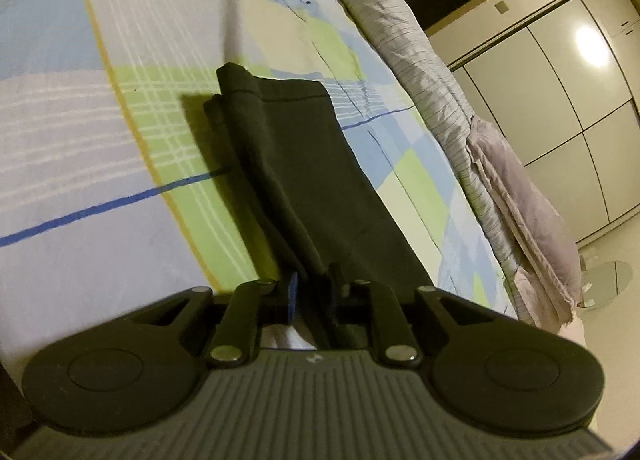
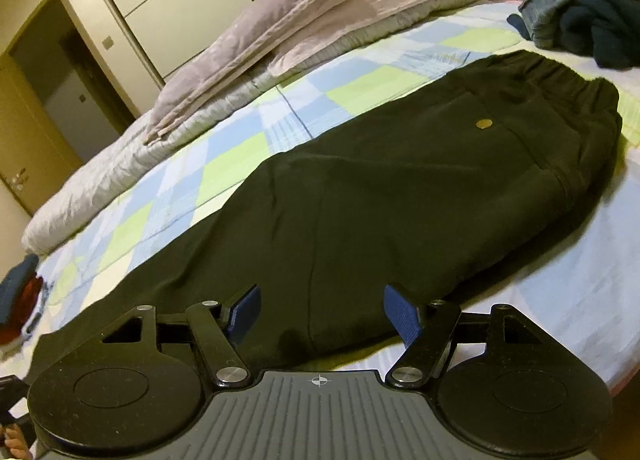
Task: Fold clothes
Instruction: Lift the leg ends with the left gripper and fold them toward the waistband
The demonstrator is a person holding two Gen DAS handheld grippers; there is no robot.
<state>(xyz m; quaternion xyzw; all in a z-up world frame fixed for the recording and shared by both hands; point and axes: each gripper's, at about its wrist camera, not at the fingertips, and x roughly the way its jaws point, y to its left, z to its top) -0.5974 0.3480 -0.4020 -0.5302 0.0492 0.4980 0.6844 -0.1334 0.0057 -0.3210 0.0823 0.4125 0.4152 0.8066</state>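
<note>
Black trousers (image 2: 400, 196) lie mid-frame on checked bedspread (image 2: 224, 164), elastic waistband upper right. Left gripper (image 1: 312, 292) pinches trouser fabric, jaws nearly closed. Right gripper (image 2: 320, 312) hovers, jaws wide apart, empty. Grey duvet (image 2: 240, 40), wardrobe doors (image 1: 560, 100) behind.

Black gripper (image 2: 320, 312), blue ribbed pads (image 2: 402, 314), silver pivot screws, ridged grey body.

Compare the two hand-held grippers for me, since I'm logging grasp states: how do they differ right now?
The left hand-held gripper is closed, pinching the black trousers; the right hand-held gripper is open, its blue pads spread wide. The left lifts its end of the cloth off the checked bedsheet; the right only hovers over trousers lying flat. Both point at the same garment.
</note>
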